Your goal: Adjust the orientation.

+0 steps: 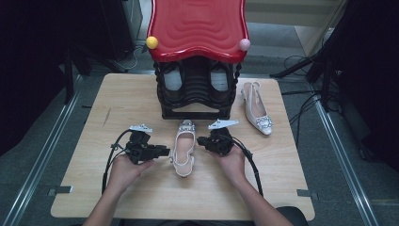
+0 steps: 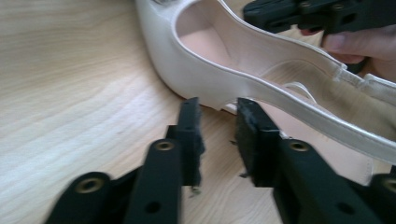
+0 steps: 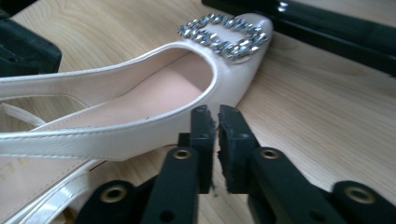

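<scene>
Cream slingback shoe between grippers | left gripper parted, empty | right gripper slightly parted, seemingly empty

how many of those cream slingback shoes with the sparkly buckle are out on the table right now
2. One cream slingback shoe lies mid-table between the two grippers; the other lies right of the black shoe rack. The rack holds other footwear, partly hidden under its red top.

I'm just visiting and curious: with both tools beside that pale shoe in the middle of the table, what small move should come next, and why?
Probably draw both tools back from the shoe. The left tool and right tool each sit at a side of it with nothing between their jaws, and the shoe lies flat on the table, toe toward the black rack, so it looks already placed.
</scene>
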The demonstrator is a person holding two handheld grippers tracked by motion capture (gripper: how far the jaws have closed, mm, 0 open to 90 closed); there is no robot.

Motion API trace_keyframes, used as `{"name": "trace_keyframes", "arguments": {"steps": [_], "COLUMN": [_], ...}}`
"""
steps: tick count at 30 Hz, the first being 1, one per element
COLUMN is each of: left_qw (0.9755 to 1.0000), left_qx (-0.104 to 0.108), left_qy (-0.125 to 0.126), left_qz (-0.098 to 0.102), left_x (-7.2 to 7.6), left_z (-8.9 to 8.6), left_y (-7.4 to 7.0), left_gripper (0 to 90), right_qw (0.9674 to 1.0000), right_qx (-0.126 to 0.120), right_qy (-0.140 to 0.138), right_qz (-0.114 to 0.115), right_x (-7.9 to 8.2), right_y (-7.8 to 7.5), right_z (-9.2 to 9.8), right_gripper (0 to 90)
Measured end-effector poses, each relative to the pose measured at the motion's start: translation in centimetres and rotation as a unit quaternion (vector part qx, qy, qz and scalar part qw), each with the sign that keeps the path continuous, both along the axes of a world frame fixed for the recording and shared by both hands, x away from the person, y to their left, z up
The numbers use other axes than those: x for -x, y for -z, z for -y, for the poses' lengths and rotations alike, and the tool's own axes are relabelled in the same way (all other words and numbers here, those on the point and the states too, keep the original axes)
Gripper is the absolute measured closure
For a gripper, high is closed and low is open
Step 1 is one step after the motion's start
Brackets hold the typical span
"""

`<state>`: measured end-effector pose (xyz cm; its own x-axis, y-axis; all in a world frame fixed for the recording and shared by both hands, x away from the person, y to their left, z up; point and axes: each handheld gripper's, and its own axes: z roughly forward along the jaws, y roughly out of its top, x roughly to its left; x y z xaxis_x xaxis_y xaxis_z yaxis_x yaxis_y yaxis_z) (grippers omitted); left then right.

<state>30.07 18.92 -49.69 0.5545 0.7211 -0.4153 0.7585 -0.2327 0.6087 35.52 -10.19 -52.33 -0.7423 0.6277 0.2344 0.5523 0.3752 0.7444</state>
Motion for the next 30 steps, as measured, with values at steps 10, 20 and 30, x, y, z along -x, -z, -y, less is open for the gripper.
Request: {"name": "trace_keyframes", "arguments": {"steps": [10,20,30], "left_qw": [0.9993,0.999,0.9987], "left_qx": [0.006,0.004,-0.008], "left_qy": [-0.035,-0.031,-0.028], "left_qz": [0.012,0.032,0.043], "left_x": [-1.1,-1.5,-2.1], "left_z": [-2.2,-3.0,-3.0], "left_y": [-0.2,-0.3,0.0], "left_gripper": [46.1,44.6,44.8], "right_qw": [0.9997,0.9977,0.9947], "right_qx": [-0.008,-0.022,-0.01], "right_qy": [0.015,0.057,0.095], "right_qz": [0.017,0.03,0.038], "right_x": [0.9,0.8,0.3], "right_y": [-1.7,-2.9,-2.8], "right_z": [3.8,7.4,9.7], "right_gripper": [70.7,71.2,74.9]}}
